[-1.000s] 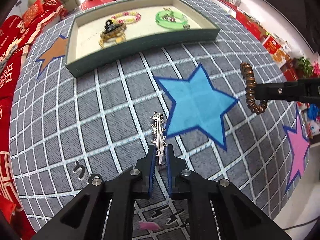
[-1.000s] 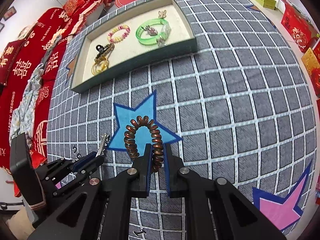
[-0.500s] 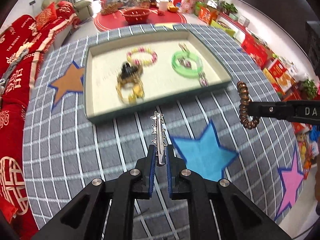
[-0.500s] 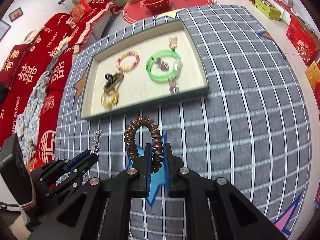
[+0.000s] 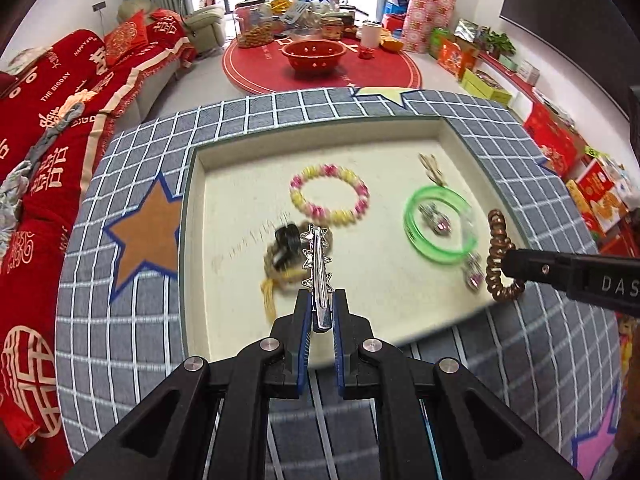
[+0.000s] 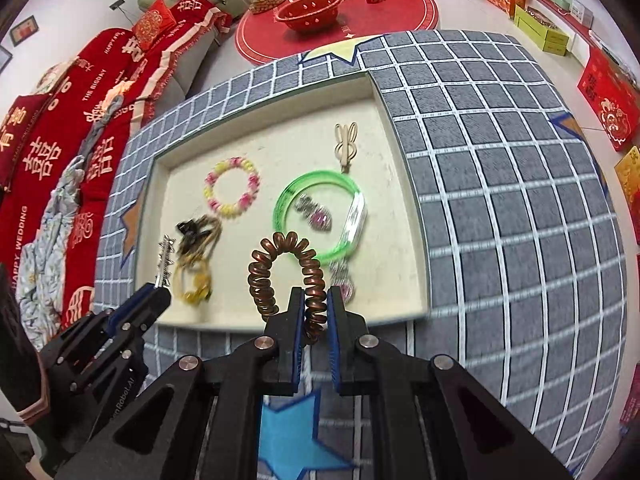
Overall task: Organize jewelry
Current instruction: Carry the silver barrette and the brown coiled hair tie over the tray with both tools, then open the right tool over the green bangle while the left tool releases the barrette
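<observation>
At the bottom of each frame, both sets of tongs are clenched: the left tongs (image 5: pixel 320 320) grip a spiky silver hair clip (image 5: pixel 317 268), the right tongs (image 6: pixel 311 320) a coppery spiral hair tie (image 6: pixel 285 276). Beyond them, mid-frame, the cream-lined tray (image 6: pixel 416 240) holds a green bangle (image 6: pixel 316 216), a pink-and-yellow bead bracelet (image 6: pixel 232 187) and other blurred pieces on the grey checked worktop (image 6: pixel 500 200).

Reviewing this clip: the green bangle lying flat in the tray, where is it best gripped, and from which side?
Probably from above, one finger inside the ring and one outside, pinching the green bangle on its far-left arc. It lies flat in the tray, so only its thin band offers a hold. That arc looks clear; a charm lies inside the ring, and a clear bangle overlaps its right side.
</observation>
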Motion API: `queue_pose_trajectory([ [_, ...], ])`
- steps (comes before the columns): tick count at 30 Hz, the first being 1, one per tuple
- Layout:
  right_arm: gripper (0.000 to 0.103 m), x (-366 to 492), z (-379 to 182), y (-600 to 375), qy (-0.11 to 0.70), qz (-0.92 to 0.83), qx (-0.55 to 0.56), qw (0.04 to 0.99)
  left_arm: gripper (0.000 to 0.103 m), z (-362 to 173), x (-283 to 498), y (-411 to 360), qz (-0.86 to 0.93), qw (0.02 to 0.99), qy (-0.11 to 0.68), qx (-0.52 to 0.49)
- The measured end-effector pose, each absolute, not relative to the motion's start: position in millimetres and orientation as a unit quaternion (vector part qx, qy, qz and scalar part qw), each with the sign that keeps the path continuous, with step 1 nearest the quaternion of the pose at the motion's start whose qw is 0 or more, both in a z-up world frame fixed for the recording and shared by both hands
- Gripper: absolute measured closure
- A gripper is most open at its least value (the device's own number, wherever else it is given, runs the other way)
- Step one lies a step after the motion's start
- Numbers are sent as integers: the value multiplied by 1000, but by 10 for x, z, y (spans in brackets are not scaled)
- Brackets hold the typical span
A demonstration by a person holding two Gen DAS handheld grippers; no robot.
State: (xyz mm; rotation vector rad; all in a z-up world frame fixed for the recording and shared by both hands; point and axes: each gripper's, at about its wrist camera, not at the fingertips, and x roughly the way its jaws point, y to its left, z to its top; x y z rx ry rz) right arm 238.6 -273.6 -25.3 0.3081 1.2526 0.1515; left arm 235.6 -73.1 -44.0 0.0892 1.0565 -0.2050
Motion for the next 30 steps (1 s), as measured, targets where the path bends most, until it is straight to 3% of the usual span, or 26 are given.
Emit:
queue_pose_trajectory([
  [22, 90, 2649, -568, -2834, 609, 67, 150, 776, 80, -682, 2590, -816, -52, 854, 512, 76],
  [23, 87, 2639, -556, -2840, 607, 68, 153, 777, 80, -666, 2580, -808, -52, 856, 510, 74],
  [26, 59, 2596, -498, -2840, 598, 69, 156, 783, 80, -603, 2528, -786, -51, 861, 502, 71],
  [29, 55, 2522, -421, -2842, 583, 71, 165, 792, 80, -562, 2479, -754, -53, 863, 499, 62],
  [30, 55, 2502, -405, -2840, 580, 71, 168, 794, 71, -551, 2468, -741, -51, 864, 497, 61],
])
